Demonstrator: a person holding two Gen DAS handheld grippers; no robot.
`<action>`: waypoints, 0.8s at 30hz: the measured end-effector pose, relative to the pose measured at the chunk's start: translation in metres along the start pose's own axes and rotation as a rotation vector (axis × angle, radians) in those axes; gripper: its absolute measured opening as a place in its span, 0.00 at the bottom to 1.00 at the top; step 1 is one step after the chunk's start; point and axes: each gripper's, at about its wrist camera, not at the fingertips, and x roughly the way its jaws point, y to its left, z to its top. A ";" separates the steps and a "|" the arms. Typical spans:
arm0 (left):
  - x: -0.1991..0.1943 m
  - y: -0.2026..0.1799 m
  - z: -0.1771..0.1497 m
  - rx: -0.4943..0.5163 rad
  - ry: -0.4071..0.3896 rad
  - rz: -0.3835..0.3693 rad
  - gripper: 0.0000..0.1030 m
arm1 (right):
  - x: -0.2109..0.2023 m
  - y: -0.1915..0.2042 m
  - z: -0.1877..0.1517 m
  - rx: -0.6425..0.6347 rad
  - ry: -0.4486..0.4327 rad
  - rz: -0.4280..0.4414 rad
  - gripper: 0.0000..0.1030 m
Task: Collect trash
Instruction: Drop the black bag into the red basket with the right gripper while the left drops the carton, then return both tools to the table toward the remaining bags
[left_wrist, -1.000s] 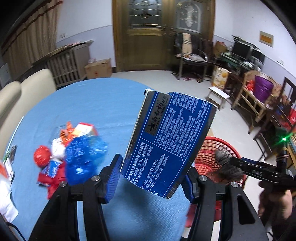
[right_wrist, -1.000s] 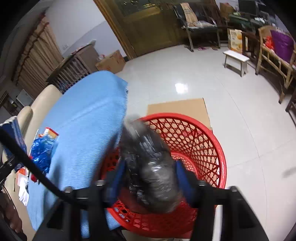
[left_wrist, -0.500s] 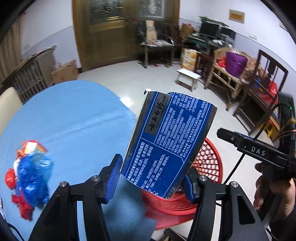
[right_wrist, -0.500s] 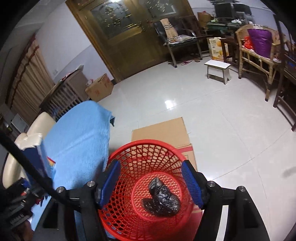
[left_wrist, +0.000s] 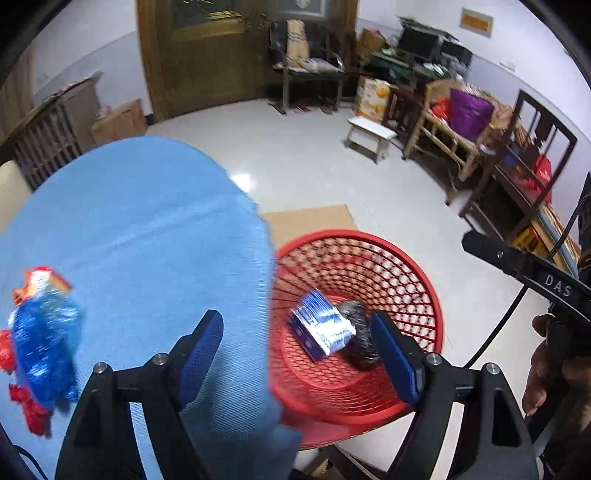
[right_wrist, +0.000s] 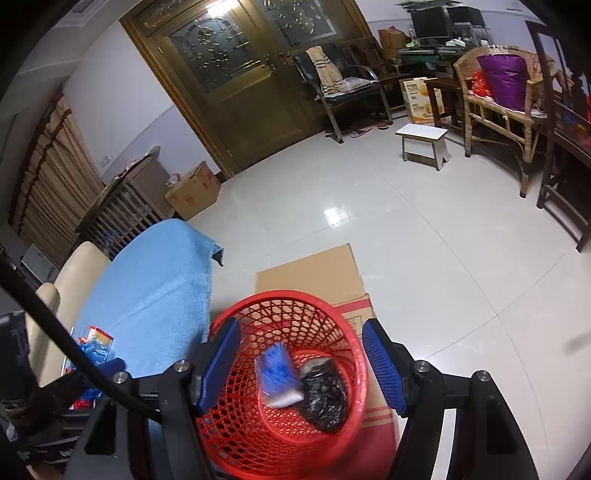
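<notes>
A red mesh basket (left_wrist: 417, 280) (right_wrist: 332, 314) stands on the floor beside the blue-clothed table (left_wrist: 140, 229) (right_wrist: 155, 291). Inside it lie a blue and white carton (left_wrist: 321, 328) (right_wrist: 279, 373) and a crumpled black bag (left_wrist: 360, 332) (right_wrist: 325, 395). My left gripper (left_wrist: 299, 343) hangs above the basket and the table edge, its jaws opening with nothing between them. My right gripper (right_wrist: 299, 365) hovers over the basket, open and empty. A blue wrapper with red and orange scraps (left_wrist: 40, 339) (right_wrist: 92, 347) lies on the table at the left.
Flat cardboard (right_wrist: 314, 273) lies on the tiled floor behind the basket. A cream chair (right_wrist: 66, 280) stands by the table. A small white stool (right_wrist: 424, 140), wooden chairs (left_wrist: 461, 129) and boxes line the far side near a wooden door (right_wrist: 240, 74). A hand (left_wrist: 554, 369) holds the right gripper.
The left gripper swung from the table to over the basket, opened and dropped the blue carton into it. The right gripper let the black bag fall into the basket and rose a little.
</notes>
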 end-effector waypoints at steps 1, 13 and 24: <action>-0.005 0.008 -0.002 -0.017 -0.008 0.010 0.80 | 0.001 0.003 0.000 -0.005 0.002 0.003 0.70; -0.078 0.170 -0.094 -0.434 -0.066 0.206 0.80 | 0.032 0.098 -0.028 -0.186 0.129 0.122 0.70; -0.113 0.249 -0.168 -0.655 -0.098 0.334 0.80 | 0.066 0.247 -0.081 -0.384 0.304 0.354 0.70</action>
